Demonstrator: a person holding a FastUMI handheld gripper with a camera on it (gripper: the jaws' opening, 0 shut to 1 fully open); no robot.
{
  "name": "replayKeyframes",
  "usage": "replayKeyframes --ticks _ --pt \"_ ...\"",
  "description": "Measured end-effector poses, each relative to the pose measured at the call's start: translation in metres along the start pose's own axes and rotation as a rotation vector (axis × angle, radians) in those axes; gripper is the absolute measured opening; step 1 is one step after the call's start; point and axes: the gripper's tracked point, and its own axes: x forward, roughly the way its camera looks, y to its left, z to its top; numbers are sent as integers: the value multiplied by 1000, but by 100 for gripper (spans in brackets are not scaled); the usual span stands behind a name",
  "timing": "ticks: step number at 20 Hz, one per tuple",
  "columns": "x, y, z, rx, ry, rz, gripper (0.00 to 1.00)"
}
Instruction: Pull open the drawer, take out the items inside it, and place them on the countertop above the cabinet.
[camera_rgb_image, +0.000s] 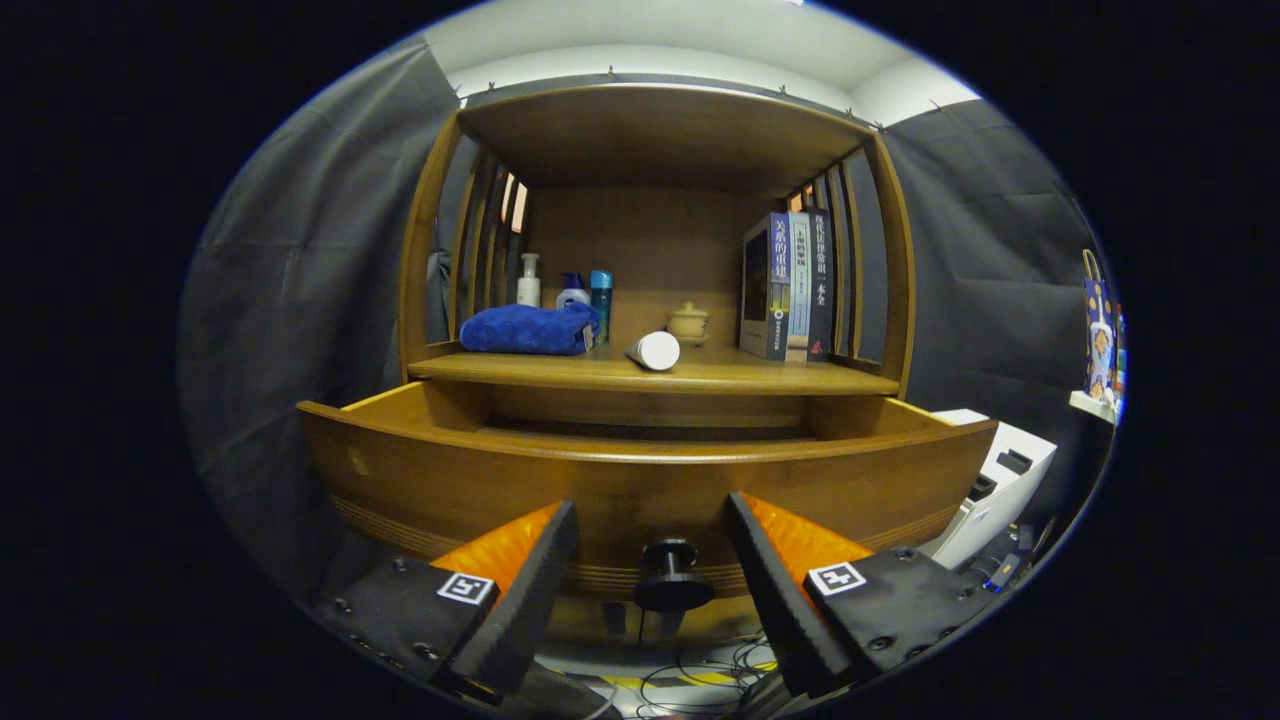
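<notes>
Grey cloth (290, 280) hangs around the booth behind a brown wooden cabinet (660, 130) with slatted sides. You are facing its curved wooden drawer (640, 480), which stands pulled out toward you below the countertop (700, 378); its front is a glossy, warm brown panel with fine grooved lines along the lower part, and a round black knob (671, 578) juts from the middle of it. From this low angle you cannot see what lies inside the drawer.

On the countertop you have a folded blue towel (530, 328) at the left, with a white pump bottle (528, 282), a blue-capped bottle (572, 290) and a teal cylinder (601, 292) standing behind it. A white cylinder (654, 350) lies on its side near the front edge, a small tan lidded ceramic pot (688, 322) sits further back, and three upright books (790, 285) stand at the right. The book spines carry Chinese characters, too small for you to read with confidence. Each finger mount carries a small square black-and-white marker.

Your gripper (652, 560) has its fingers (530, 590) spread wide, one on either side of the knob and apart from it, gripping nothing. A white machine (1000, 490) sits right of the drawer, and loose cables (690, 680) lie on the floor below.
</notes>
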Motion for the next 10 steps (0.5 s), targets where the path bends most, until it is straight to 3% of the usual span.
replayKeyframes --ticks 10 --pt "60 -2 12 2 21 -8 98"
